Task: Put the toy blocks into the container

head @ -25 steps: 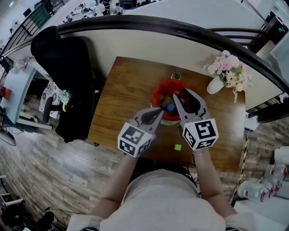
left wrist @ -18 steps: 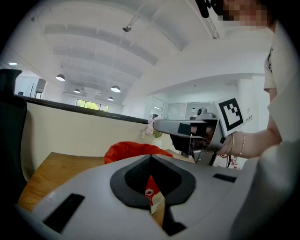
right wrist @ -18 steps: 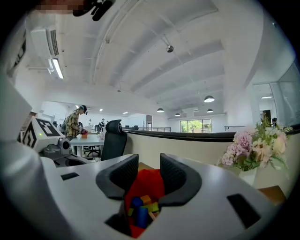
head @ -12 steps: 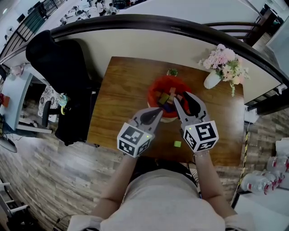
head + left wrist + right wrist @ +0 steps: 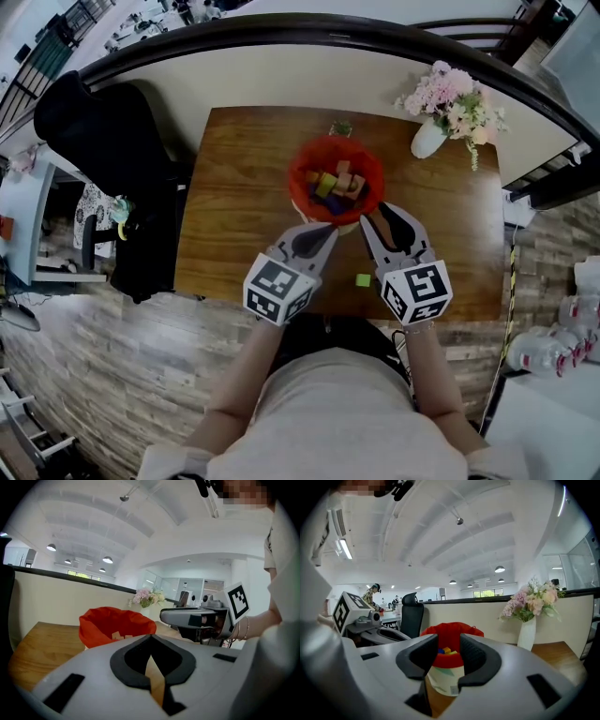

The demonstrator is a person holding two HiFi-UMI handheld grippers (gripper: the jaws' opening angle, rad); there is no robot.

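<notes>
A green block [image 5: 363, 280] lies on the surface [image 5: 234, 178] short of the container [image 5: 349, 156], probably next to fetch, so nearer that container the left gripper [image 5: 329, 232] hangs, fingers [image 5: 314, 242] pressed together, and the right gripper [image 5: 377, 217], fingers [image 5: 401, 223] spread, empty, with other blocks [image 5: 333, 185] inside it.

Red-lined container [image 5: 300, 170]; green block [image 5: 363, 280]; brown wooden table [image 5: 234, 206]

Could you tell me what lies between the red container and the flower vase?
Nothing: the head view shows only bare table between the red container and the flower vase.
</notes>
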